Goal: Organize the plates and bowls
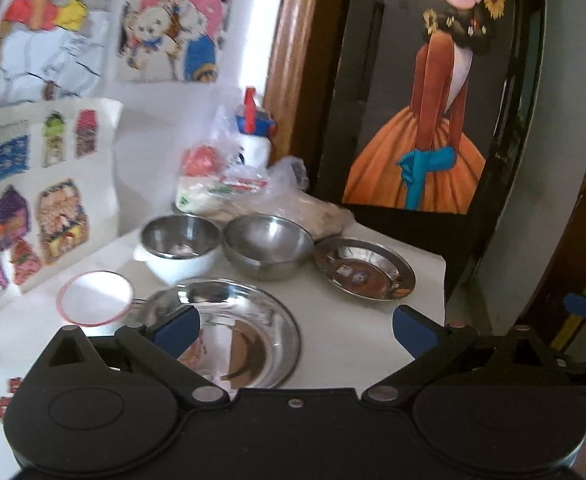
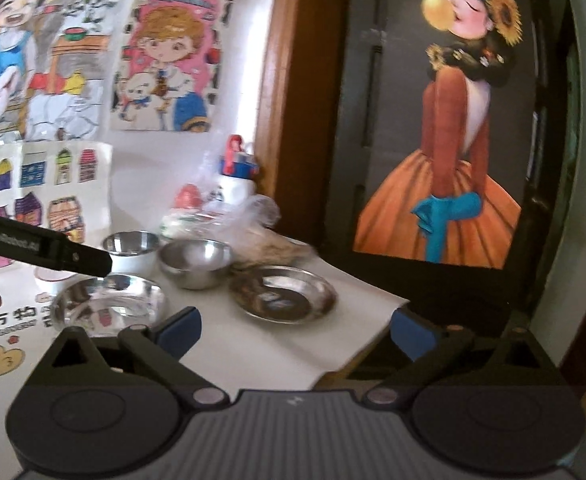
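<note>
left wrist view: the left gripper (image 1: 296,330) had its blue-padded jaws wide apart, nothing between them, held over the white table (image 1: 353,344).
landmark: the large steel plate (image 1: 229,332), round, shallow, mirror-bright, lay just ahead of the jaws.
beyond the large plate: a steel-lined white bowl (image 1: 179,250) with a small lug handle, and touching its right side a plain steel bowl (image 1: 268,246), deep and rounded.
right of the large plate: a small steel plate (image 1: 365,270), apart from it.
left of the large plate: a flat white lid (image 1: 95,298) with a pink rim, seen whole only here.
right wrist view: the right gripper (image 2: 296,330) also stood wide apart and empty.
same ware: large steel plate (image 2: 109,304), small steel plate (image 2: 283,294), both bowls behind.
only here: the other gripper's black body (image 2: 41,250) crossed above the large plate, and a duck drawing (image 2: 1,360) marked the table near it.
</note>
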The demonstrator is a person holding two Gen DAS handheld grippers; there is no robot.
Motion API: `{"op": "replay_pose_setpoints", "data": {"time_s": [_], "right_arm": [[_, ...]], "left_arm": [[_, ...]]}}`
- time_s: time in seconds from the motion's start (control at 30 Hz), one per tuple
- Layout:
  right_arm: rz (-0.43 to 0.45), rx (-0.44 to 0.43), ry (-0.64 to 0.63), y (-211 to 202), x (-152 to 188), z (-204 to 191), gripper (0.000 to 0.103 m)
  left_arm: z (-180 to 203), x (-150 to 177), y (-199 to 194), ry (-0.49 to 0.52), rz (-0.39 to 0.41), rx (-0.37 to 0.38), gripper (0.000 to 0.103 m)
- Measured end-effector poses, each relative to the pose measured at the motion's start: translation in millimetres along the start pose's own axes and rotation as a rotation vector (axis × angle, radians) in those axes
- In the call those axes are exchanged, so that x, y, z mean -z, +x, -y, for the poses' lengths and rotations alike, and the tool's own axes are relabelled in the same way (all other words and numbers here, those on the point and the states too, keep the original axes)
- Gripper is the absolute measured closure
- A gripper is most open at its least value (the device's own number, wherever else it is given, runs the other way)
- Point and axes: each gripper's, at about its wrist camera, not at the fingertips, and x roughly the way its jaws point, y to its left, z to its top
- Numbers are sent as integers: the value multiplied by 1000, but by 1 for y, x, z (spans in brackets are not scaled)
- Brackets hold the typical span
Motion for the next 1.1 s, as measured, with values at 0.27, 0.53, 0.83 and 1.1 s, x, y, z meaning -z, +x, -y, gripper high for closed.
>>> {"op": "replay_pose_setpoints", "data": {"time_s": [0.27, 0.53, 0.83, 1.1], "right_arm": [[-53, -8, 113, 69, -16, 77, 0], [-144, -97, 218, 172, -20, 118, 0], [-269, -172, 273, 241, 4, 114, 18], [-315, -196, 258, 262, 16, 101, 35]], "left_arm": [[35, -33, 90, 14, -108, 22, 1], [36, -48, 172, -54, -191, -4, 1], [35, -44, 220, -114, -241, -56, 1], [32, -35, 236, -134, -263, -56, 15]]}}
